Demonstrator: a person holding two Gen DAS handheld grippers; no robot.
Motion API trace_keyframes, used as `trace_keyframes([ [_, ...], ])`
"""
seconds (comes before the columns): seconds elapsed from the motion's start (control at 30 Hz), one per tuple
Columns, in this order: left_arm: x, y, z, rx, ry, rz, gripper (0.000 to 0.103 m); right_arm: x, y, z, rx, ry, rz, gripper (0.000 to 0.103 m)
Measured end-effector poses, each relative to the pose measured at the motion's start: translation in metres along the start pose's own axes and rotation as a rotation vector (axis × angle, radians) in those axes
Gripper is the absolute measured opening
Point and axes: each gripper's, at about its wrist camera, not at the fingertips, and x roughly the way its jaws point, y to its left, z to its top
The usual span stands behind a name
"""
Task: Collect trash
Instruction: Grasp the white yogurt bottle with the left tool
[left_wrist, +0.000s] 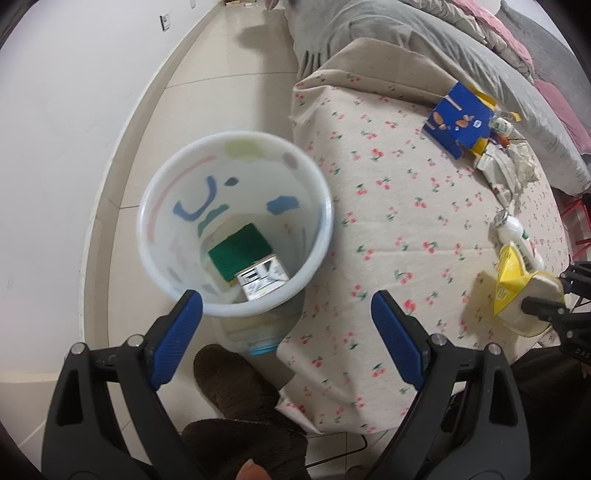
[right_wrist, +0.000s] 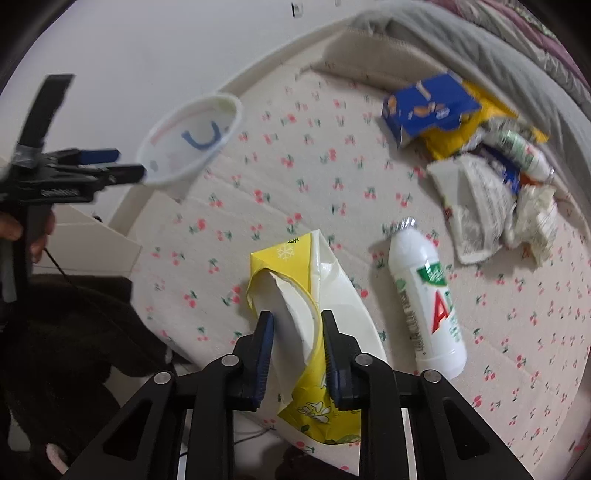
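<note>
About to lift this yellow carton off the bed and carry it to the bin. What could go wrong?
1. The right gripper pinches only the torn flap of the crumpled yellow-and-white carton; it may tear or slip.
2. The white plastic bin stands off the bed's edge; a loose carton could miss.

Yellow carton (right_wrist: 295, 314) (torn, flattened) lies at bed edge.

The right gripper (right_wrist: 295, 325) points steeply down, its blue pads pressed against a yellow carton (right_wrist: 295, 295) between them. The left gripper (left_wrist: 286, 314) also points steeply down, jaws spread wide with nothing between them.
</note>
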Motion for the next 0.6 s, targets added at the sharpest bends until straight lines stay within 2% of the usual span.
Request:
trace_keyframes([
  [0.17, -0.001, -0.032, 0.011, 0.025, -0.002, -0.024, 0.092, -0.037, -0.021, 0.003, 0.076, -0.118, 0.001, 0.025],
  [0.3, 0.002, -0.064, 0.02, 0.062, 0.003, -0.038, 0.092, -0.066, -0.056, -0.001, 0.169, -0.208, -0.035, 0.025],
  [0.43, 0.009, -0.099, 0.026, 0.095, 0.027, -0.056, 0.092, -0.09, -0.09, -0.008, 0.263, -0.259, -0.072, 0.025],
  [0.6, 0.02, -0.145, 0.033, 0.093, 0.066, -0.096, 0.092, -0.103, -0.126, -0.018, 0.34, -0.276, -0.12, 0.025],
])
